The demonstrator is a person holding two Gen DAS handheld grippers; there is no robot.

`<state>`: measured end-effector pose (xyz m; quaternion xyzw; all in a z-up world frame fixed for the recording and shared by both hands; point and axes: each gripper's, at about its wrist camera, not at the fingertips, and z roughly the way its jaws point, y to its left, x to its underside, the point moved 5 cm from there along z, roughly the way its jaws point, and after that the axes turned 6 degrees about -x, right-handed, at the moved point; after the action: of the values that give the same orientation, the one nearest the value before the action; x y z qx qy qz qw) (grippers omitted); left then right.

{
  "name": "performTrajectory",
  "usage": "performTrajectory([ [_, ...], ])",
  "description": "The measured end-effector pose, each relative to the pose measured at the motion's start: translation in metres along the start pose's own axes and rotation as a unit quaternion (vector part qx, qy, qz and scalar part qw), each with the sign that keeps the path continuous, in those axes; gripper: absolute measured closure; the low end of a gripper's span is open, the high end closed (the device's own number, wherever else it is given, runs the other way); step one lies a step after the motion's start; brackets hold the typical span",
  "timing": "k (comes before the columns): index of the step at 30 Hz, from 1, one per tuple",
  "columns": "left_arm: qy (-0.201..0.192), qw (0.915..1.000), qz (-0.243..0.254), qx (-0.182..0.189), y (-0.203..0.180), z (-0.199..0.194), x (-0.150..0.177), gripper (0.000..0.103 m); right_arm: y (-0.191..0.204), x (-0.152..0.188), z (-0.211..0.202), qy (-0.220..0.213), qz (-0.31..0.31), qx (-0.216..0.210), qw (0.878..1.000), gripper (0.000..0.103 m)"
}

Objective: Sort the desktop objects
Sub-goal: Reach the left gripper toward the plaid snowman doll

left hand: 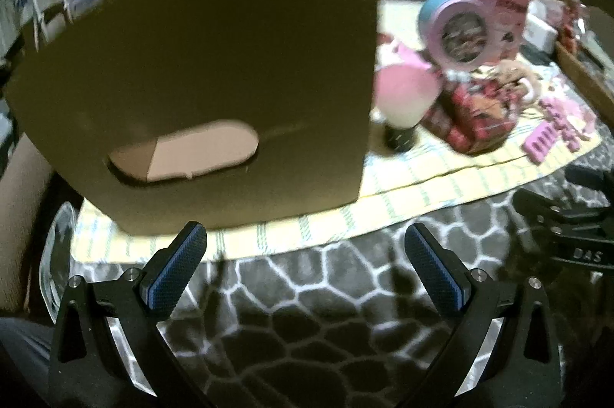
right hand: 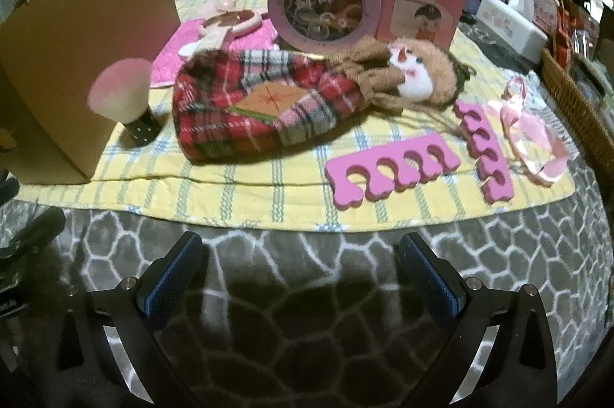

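Apparently both grippers, left gripper and right gripper, hover wide apart, empty.

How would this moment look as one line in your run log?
left gripper: open, empty | right gripper: open, empty | cardboard box: on yellow cloth | sorting: not started

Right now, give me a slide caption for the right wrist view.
Open right gripper hovers over grey rug, facing yellow blanket with plaid bag, pink toe separators and cardboard box.
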<state>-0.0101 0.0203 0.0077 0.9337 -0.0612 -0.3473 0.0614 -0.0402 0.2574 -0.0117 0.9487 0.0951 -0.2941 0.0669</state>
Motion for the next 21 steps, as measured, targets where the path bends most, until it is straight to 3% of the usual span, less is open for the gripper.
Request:
performTrajectory([
  [15,-0.075,0.9941,0.045,0.064,-0.061,-0.05,-0.054,0.0,-0.023,-0.04,-0.049,-0.032,-0.039,0.016,0.999,0.0],
  [21,-0.076,0.99,0.071,0.095,-0.084,-0.046,-0.063,0.0,-0.077,-0.069,-0.064,-0.047,0.038,-0.018,0.998,0.0],
])
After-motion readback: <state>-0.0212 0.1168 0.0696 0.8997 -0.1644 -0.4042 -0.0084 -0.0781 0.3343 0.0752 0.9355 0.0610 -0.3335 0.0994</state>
